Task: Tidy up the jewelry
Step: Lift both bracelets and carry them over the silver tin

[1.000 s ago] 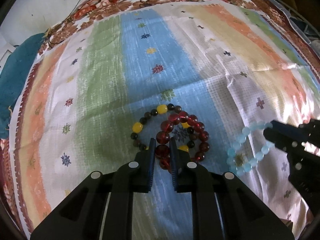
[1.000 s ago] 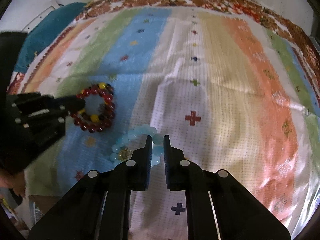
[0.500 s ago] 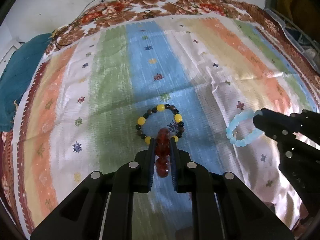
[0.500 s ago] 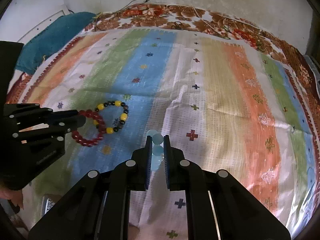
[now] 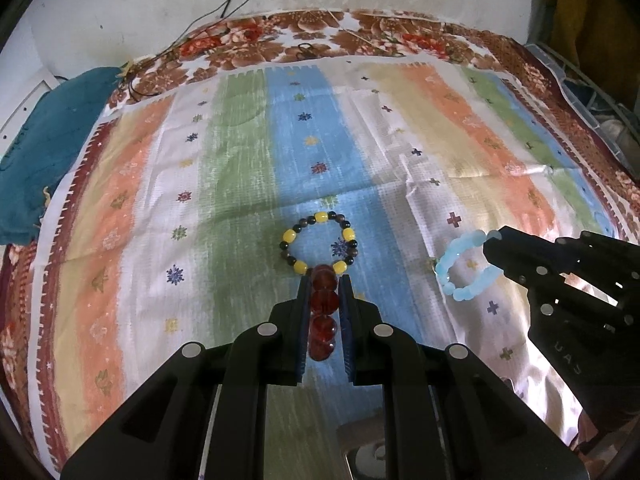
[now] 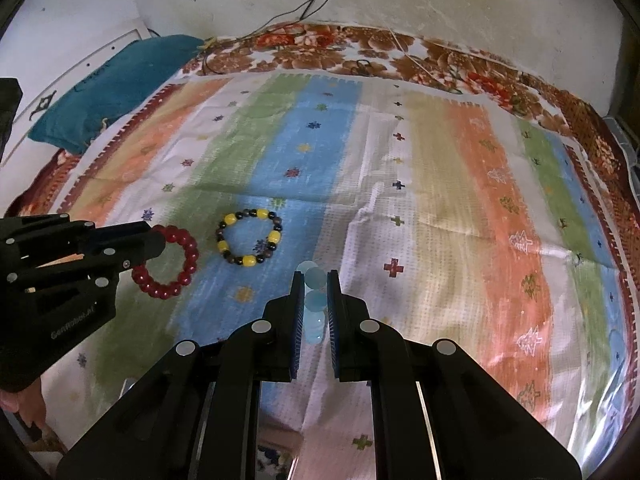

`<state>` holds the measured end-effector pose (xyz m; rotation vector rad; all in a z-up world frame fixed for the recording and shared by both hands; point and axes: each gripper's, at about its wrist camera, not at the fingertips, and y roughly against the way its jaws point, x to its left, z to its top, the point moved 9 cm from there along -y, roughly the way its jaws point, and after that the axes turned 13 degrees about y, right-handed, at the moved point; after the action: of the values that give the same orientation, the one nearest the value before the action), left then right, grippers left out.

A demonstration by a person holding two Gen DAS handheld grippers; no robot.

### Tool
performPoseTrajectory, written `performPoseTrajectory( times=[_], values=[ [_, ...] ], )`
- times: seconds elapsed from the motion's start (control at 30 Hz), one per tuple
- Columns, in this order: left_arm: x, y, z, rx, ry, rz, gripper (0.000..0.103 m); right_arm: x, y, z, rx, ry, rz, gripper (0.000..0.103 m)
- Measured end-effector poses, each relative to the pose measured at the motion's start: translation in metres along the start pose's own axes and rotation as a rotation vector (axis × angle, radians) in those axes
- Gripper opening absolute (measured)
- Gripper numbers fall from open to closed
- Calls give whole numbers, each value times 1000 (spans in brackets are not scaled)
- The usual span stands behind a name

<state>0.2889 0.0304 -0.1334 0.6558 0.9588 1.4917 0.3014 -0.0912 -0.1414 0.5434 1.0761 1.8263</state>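
Bracelets hang pinched, red bead bracelet (image 5: 323, 312) in your left gripper (image 5: 324, 280), pale blue bracelet (image 6: 313, 304) in your right gripper (image 6: 313, 276); carry them level, clear of the yellow-and-black bracelet (image 5: 319, 242) on the striped cloth (image 5: 240, 160).

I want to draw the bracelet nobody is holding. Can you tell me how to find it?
Look at the striped cloth on the bed and find its blue stripe. The yellow-and-dark bracelet lies flat there, between the two claws. The red bracelet and the pale blue bracelet are each pinched in a claw and one colour; this one mixes yellow and dark beads.
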Motion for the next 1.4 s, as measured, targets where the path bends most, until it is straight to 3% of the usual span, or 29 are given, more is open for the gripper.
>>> performPoseTrajectory(
  times=[0.5,1.4],
  values=[
    [-1,32,-12,-41,25,-25,13,6,22,-11,-2,-33,14,12],
    [-17,92,-44,-118,33,-71,13,20,77,-22,-92,-23,29,12]
  ],
)
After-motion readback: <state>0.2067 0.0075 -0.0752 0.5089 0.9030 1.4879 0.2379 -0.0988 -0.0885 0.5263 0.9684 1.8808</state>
